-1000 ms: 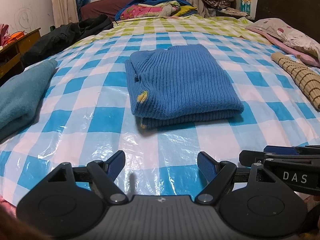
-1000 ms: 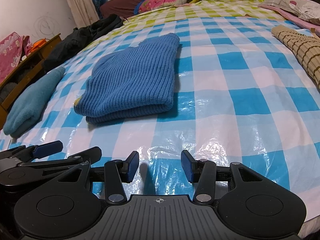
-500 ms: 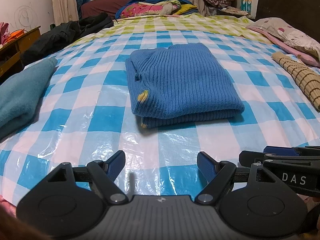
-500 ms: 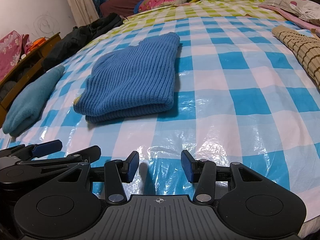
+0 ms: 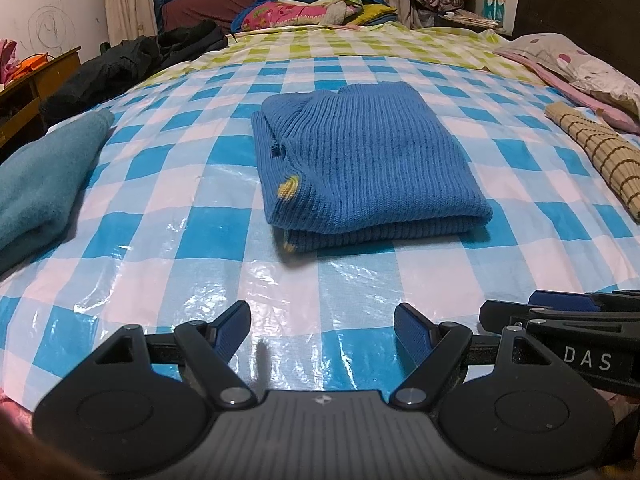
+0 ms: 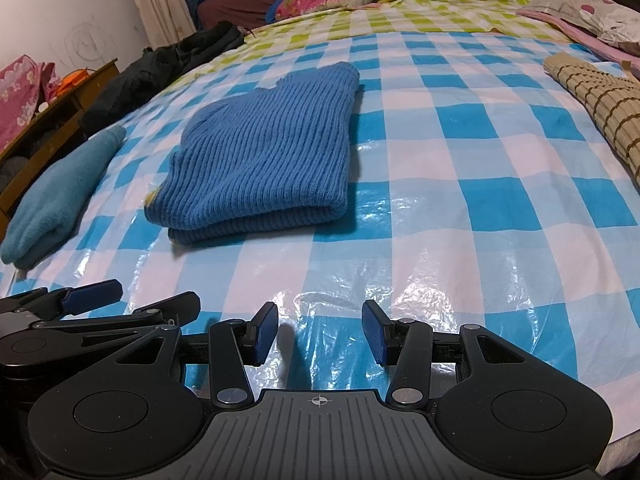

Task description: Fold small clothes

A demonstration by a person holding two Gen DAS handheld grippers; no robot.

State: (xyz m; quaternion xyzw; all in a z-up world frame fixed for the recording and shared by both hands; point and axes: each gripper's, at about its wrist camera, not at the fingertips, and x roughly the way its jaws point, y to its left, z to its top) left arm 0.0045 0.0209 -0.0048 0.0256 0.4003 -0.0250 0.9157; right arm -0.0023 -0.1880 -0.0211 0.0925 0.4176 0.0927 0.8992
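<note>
Left wrist: folded blue sweater (image 5: 368, 164) | long axis runs away from camera | both jaws released, empty

Blue-and-white checked plastic sheet (image 5: 168, 208) covering the bed. Teal cloth (image 5: 36, 188) at its left edge; rolled bamboo mat (image 5: 596, 152) at its right edge; black jacket (image 5: 120, 64) at the far left corner; pillow (image 5: 576, 60) at the far right.
</note>
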